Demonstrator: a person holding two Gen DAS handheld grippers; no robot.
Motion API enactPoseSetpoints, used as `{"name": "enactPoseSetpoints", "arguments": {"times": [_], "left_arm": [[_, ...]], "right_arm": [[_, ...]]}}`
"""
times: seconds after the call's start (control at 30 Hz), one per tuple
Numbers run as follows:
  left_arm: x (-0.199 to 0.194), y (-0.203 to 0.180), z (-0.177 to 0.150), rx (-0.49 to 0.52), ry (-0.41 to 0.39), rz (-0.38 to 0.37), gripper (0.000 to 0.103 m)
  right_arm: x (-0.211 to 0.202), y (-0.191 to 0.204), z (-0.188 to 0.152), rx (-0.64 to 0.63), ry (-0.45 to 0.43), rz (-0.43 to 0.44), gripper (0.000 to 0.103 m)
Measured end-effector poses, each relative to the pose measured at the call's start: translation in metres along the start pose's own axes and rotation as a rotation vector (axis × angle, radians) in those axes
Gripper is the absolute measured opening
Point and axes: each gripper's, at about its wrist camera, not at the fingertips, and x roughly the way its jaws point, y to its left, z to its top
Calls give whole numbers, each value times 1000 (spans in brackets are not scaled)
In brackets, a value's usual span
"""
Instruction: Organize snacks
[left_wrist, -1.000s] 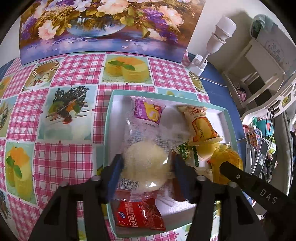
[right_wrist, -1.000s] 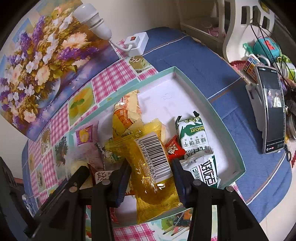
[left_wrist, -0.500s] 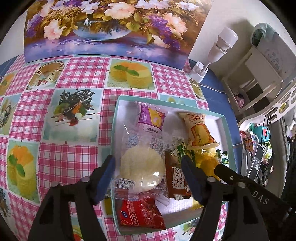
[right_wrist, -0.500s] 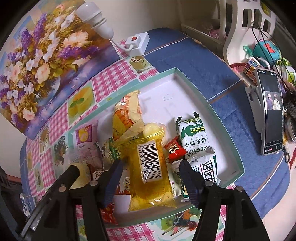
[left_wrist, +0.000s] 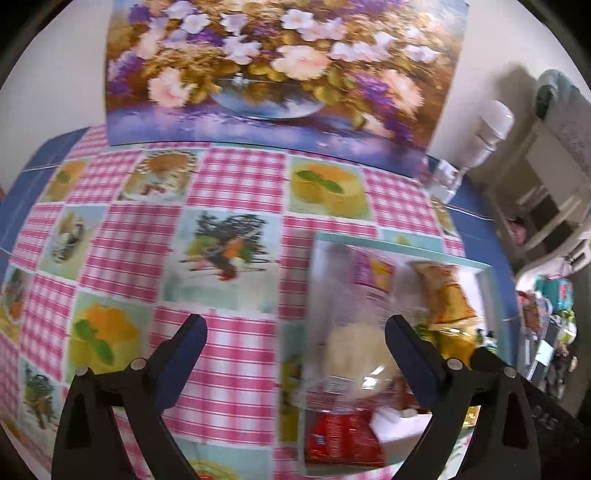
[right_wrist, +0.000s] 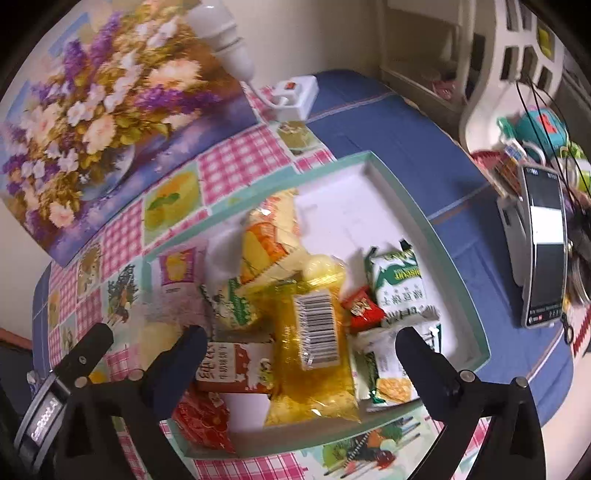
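- The left claw (left_wrist: 295, 338) is wide open and holds nothing. Its jaws have just been opening. One jaw is over the pink checked cloth (left_wrist: 236, 177) and the other is over the edge of the tray (left_wrist: 491, 295).
- The right claw (right_wrist: 297, 343) is wide open too, and its jaws have just been opening. The yellow snack bag (right_wrist: 314, 354) with the bar code lies in the tray between the jaws, but they do not press on it.
- All the snacks lie in the white tray with the green rim, which sits on the worktop.
- At the near end of the tray is a red packet (right_wrist: 201, 417). A red and white packet (right_wrist: 236, 365) lies just beside the yellow bag.
- A round pale bun in a clear wrapper (left_wrist: 354, 350) lies near the left side of the tray.
- On the right side are green and white biscuit packs (right_wrist: 400, 280) and a small red sweet (right_wrist: 360, 308).
- Farther back in the tray are an orange bag (right_wrist: 266, 247) and a purple packet (right_wrist: 177, 264).
- Behind the tray a flower picture (left_wrist: 273, 70) leans on the wall, with a white lamp (right_wrist: 229, 40) beside it.
- A phone (right_wrist: 546, 254) stands far off to the right.
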Motion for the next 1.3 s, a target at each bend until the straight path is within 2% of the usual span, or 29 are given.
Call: {"name": "enactPoseSetpoints", "arguments": {"times": [0.27,0.4,0.7,0.77,0.87,0.97,1.13,1.23,1.3], "left_arm": [[0,11,0,6,17,81,97],[-1,18,-3,-7,25,97,97],[-29,31,-14,-3,-19,135,97],[-38,35,-16,2,-32,164,97],[-54,42,-25,9,-64,223,97],[-65,50,-37,3,-73,207,97],[-71,62,-66,-9,-43,236,97],[-74,72,-76,-43,-16,226,97],[-79,77,-82,-52,-17,250,97]], "right_arm": [[1,9,-1,-50,-9,-20,103],[-2,12,-3,-67,-18,-21,103],[-11,26,-20,-116,-33,-22,103],[-14,29,-26,-129,-38,-18,103],[-21,33,-39,-152,-51,-19,103],[-28,34,-55,-169,-61,-25,103],[-35,37,-74,-204,-57,-24,103],[-41,40,-85,-222,-65,-30,103],[-44,41,-92,-233,-69,-32,103]]}}
